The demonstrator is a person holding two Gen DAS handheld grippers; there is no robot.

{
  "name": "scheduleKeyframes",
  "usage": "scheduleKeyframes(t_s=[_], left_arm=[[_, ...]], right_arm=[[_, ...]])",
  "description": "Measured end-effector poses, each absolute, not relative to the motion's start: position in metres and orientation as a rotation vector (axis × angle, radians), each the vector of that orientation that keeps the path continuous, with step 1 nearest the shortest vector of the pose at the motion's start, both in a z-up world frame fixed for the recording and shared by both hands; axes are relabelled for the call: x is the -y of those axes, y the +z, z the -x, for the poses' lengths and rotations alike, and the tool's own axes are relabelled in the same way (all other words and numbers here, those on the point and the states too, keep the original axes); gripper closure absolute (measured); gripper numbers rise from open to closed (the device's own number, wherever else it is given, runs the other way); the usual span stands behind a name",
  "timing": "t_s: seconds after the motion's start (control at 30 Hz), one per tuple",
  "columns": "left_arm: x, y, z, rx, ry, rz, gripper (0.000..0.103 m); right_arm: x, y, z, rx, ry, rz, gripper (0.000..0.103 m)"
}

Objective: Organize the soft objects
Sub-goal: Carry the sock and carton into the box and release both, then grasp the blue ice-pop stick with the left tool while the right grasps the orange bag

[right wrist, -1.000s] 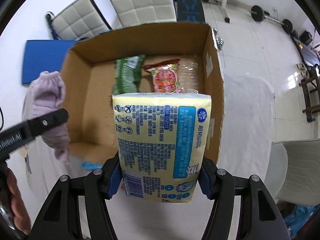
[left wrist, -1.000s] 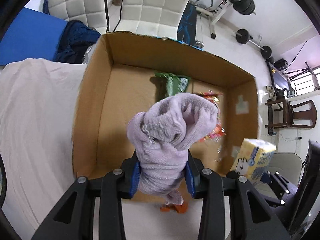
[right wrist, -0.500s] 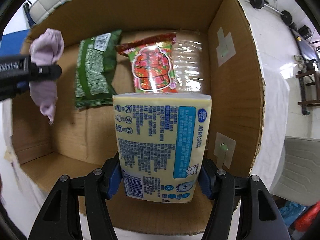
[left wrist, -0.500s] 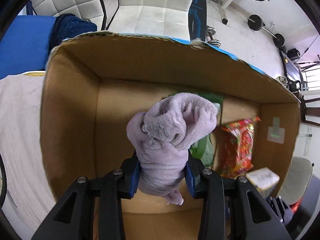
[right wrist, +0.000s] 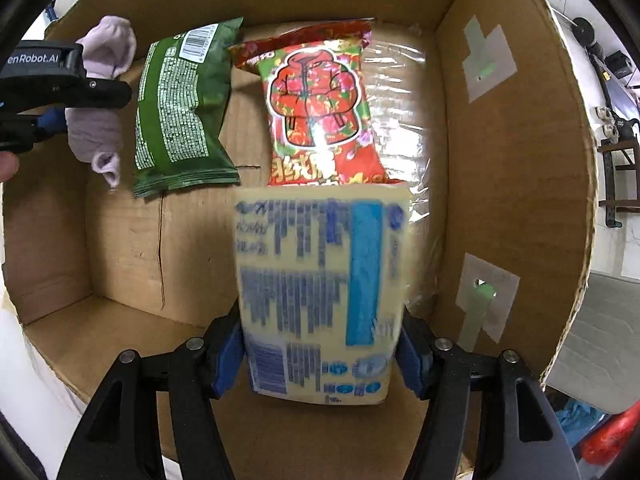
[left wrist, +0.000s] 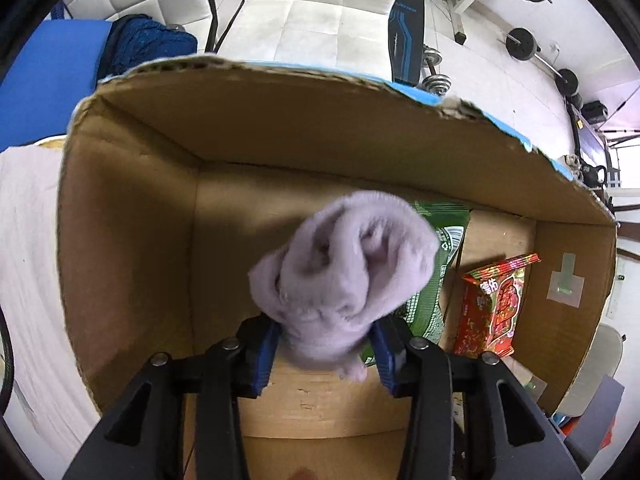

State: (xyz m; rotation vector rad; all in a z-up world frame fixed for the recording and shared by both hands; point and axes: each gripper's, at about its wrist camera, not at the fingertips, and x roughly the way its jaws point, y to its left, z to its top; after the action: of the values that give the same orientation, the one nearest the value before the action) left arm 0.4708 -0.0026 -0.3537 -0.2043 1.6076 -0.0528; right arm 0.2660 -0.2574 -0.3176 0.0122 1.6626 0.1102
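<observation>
Yellow plastic covers the soft rectangular tissue pack (right wrist: pixel 320 300), which the right gripper (right wrist: pixel 322 350) clenches between its blue pads (right wrist: pixel 229 354). Its blue printed text and blue panel are blurred, so I cannot read them. Half a second ago this print was sharp, and the pack was higher over the box; now it sits lower inside the brown cardboard box (right wrist: pixel 512 184), near the right wall.

The left gripper (left wrist: pixel 326 354) grasps a lilac fleecy rolled cloth (left wrist: pixel 344 280) between its blue pads (left wrist: pixel 264 354). In the right wrist view this cloth (right wrist: pixel 100 92) hangs inside the box at the left wall, and the black arm of the left gripper (right wrist: pixel 56 84) carries white letters "enRobot.AI". Compared with half a second ago, the cloth is now blurred and deeper in the box.

Farther on the box floor lie two snack bags side by side: a green foil bag (right wrist: pixel 180 112) with a white barcode label and small white text, and a red bag (right wrist: pixel 320 108) with a cartoon coat drawing and Chinese characters which I cannot read. Beside the red bag lies a clear plastic wrap (right wrist: pixel 404 104). Grey tape patches (right wrist: pixel 488 64) stick on the right wall.

Behind the box stand white quilted chairs (left wrist: pixel 320 20) and gym weights (left wrist: pixel 524 44).
</observation>
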Motion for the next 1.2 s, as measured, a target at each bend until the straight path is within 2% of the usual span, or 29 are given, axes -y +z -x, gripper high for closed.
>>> scheduleKeyframes(t_s=[0.1,0.27,0.3,0.33,0.4,0.47,0.5,0.97,1.2], left_arm=[[-0.003,-0.346,-0.468,-1.585,-0.029,0.213,0.052],[-0.007,-0.322,-0.458,-1.532,-0.025,0.212,0.039],[-0.008,-0.317,-0.454,-1.518,-0.026,0.206,0.034],[-0.008,-0.309,-0.45,-1.503,-0.026,0.199,0.025],[-0.008,-0.295,-0.437,-1.476,-0.024,0.181,0.014],[-0.006,-0.281,-0.423,-1.438,-0.023,0.155,0.011],[-0.005,-0.275,-0.415,-1.419,-0.023,0.136,0.008],[0.004,-0.209,-0.299,-1.184,0.013,0.086,0.007],[0.012,-0.189,-0.261,-1.144,0.018,0.061,0.007]], right_arm=[[0.256,-0.312,-0.265,-1.646,0.104,-0.002,0.034],[0.251,-0.296,-0.265,-1.608,0.117,0.006,0.017],[0.25,-0.291,-0.264,-1.591,0.111,0.01,0.009],[0.25,-0.285,-0.263,-1.572,0.107,0.01,0.006],[0.253,-0.274,-0.264,-1.548,0.104,-0.002,0.006],[0.253,-0.262,-0.261,-1.521,0.089,-0.012,0.004],[0.254,-0.256,-0.262,-1.504,0.082,-0.013,0.0],[0.262,-0.177,-0.219,-1.323,0.057,-0.025,0.0],[0.267,-0.141,-0.187,-1.239,0.054,-0.062,0.0]])
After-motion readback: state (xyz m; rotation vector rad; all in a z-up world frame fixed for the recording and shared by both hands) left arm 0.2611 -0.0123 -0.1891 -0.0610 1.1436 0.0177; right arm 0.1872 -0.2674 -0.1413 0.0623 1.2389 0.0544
